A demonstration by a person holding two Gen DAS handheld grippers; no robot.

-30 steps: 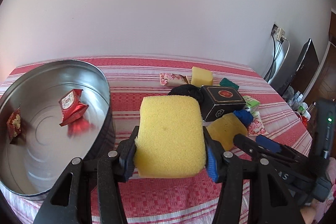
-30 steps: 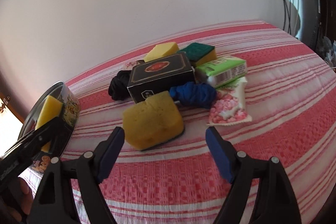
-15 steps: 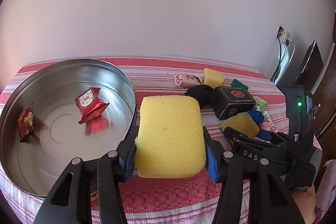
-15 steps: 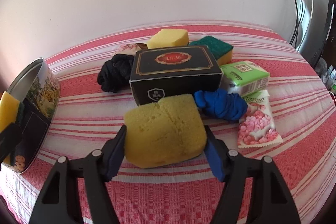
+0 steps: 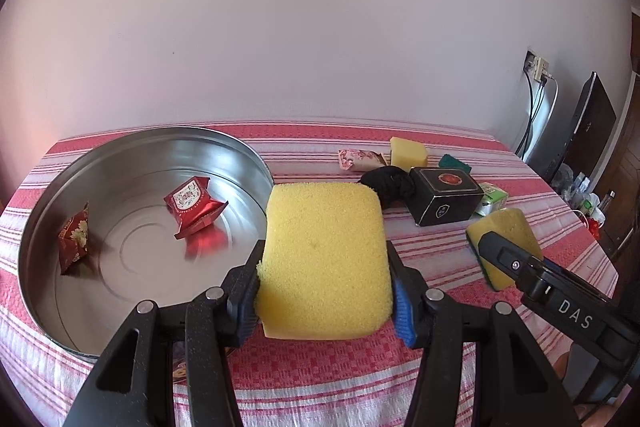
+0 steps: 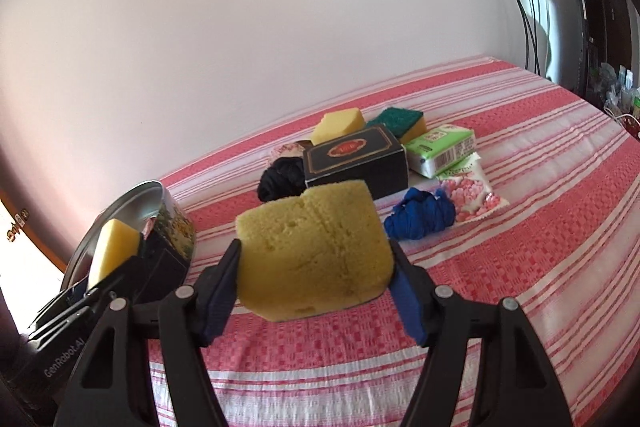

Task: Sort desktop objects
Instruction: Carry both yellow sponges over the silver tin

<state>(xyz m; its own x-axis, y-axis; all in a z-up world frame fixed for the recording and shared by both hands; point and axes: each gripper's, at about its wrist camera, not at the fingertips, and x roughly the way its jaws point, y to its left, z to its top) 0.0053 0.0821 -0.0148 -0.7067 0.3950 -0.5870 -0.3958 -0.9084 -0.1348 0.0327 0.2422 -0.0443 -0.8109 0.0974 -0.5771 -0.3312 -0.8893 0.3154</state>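
Sponge clamped between left gripper fingers, held just beside the round tin's rim. Second sponge gripped by right gripper, lifted above the striped surface. Judged step: carrying to tin. Next: move left sponge over the rim, then release.
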